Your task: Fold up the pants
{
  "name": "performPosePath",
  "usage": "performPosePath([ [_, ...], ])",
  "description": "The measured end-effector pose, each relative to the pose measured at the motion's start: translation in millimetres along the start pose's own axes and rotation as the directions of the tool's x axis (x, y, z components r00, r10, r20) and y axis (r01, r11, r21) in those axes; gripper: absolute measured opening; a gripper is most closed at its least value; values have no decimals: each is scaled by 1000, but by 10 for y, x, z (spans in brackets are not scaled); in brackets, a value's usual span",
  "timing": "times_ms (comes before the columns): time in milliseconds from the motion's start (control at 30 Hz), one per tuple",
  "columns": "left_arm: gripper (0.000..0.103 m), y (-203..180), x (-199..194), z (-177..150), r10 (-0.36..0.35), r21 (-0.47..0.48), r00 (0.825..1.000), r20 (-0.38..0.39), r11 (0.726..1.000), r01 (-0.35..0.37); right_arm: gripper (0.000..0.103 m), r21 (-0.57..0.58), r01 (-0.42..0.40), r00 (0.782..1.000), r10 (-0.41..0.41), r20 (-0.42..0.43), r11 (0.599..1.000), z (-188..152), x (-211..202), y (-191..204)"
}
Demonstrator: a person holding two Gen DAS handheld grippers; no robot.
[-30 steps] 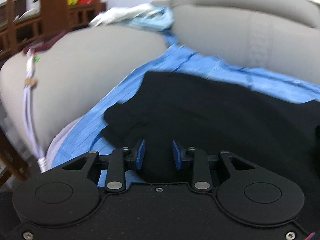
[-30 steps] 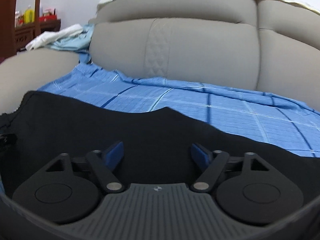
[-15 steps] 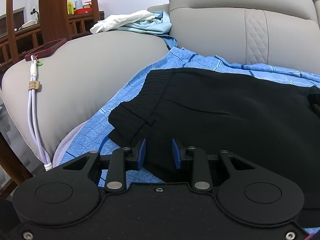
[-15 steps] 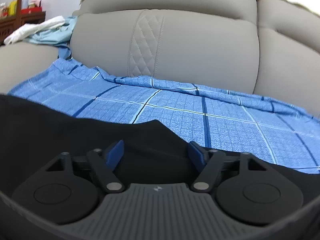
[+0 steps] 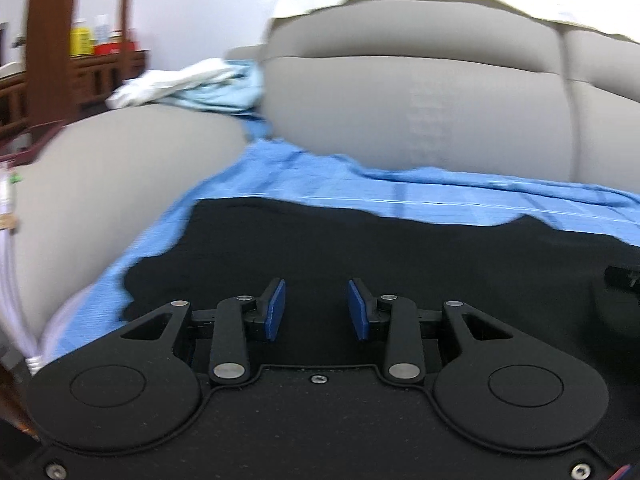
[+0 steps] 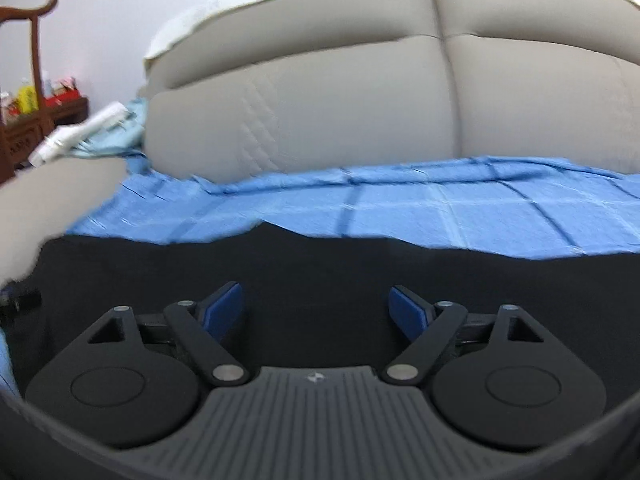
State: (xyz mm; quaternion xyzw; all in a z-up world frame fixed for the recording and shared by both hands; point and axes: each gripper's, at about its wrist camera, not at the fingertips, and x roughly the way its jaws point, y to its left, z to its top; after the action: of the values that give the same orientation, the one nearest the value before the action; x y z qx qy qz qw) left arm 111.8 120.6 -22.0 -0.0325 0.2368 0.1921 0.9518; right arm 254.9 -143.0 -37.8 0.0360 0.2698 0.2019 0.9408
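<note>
Black pants (image 5: pixel 360 248) lie spread on a blue checked sheet (image 5: pixel 440 192) over a grey sofa seat. They also fill the near part of the right wrist view (image 6: pixel 320 264). My left gripper (image 5: pixel 316 308) hovers over the pants' left part, jaws apart by a narrow gap, nothing between the blue pads. My right gripper (image 6: pixel 318 312) is wide open over the pants, empty. The other gripper's tip shows at the right edge of the left wrist view (image 5: pixel 620 276).
Grey sofa backrest (image 6: pixel 360 112) rises behind the sheet (image 6: pixel 440 208). A padded armrest (image 5: pixel 120 184) stands at the left, with white and pale blue clothes (image 5: pixel 192 84) on it. Wooden furniture with bottles (image 5: pixel 92 40) is at far left.
Both views have shifted and blurred: both grippers moved over the pants. The left jaws stand slightly wider than before. The right stays wide open.
</note>
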Motion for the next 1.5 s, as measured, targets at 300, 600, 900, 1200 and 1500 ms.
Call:
performPosePath([
  [300, 35, -588, 310, -100, -47, 70, 995, -87, 996, 54, 91, -51, 249, 964, -252, -82, 967, 22, -185, -1155],
  [600, 39, -633, 333, -147, -7, 118, 998, -60, 993, 14, 93, 137, 464, 886, -455, -90, 875, 54, -472, -2533],
  [900, 41, -655, 320, -166, 13, 114, 999, -52, 993, -7, 92, 437, 527, 810, -586, 1, 729, 20, -1292, -3223],
  [1200, 52, -552, 352, -128, 4, 69, 997, -76, 998, 2, 92, 662, 577, 688, -721, -79, 478, -646, -2191, -3541],
  [1500, 54, -529, 362, -112, 12, 38, 996, -92, 999, -8, 89, 812, 393, 802, -592, -74, 431, -898, -2263, -3874],
])
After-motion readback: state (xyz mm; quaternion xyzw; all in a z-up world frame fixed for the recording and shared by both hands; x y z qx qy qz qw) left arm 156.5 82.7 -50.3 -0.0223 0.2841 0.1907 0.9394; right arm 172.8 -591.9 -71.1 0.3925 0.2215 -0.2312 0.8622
